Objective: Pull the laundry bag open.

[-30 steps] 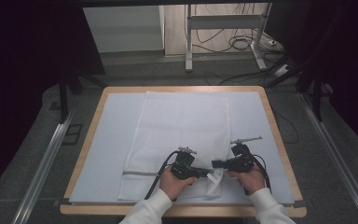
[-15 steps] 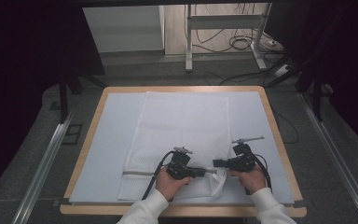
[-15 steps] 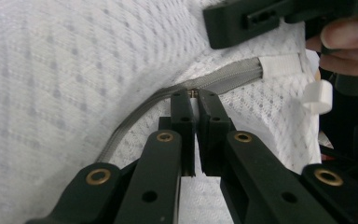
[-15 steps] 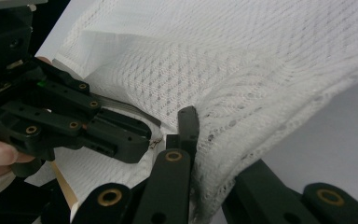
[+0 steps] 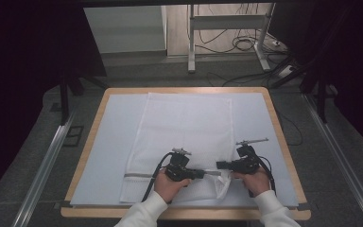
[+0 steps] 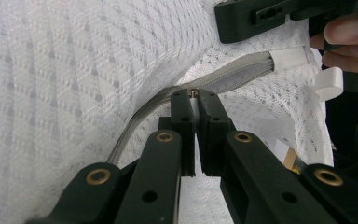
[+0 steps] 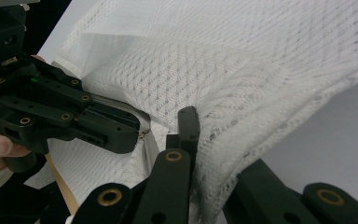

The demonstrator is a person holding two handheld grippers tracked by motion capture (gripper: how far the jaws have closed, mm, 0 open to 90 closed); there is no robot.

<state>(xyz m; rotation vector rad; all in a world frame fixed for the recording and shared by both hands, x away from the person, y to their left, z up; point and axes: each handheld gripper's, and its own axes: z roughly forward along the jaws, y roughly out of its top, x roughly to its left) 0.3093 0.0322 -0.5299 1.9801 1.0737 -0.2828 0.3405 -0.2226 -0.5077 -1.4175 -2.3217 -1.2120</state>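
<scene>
White mesh laundry bag (image 5: 184, 137) is laid flat on the pale blue mat (image 5: 108, 156) of the wooden-rimmed table (image 5: 283, 142), its near edge gathered up between the two grippers. The grey zipper (image 6: 233, 77) along that near edge is seen curving to the tips of the left gripper (image 6: 195, 95), whose jaws are clenched on the small metal zipper pull (image 6: 194, 93). The right gripper (image 7: 189, 122) is clenched on a bunched fold of the mesh at the bag's near right corner, the fabric being draped over its jaws. Both grippers are pointed toward each other, tips close together but apart
</scene>
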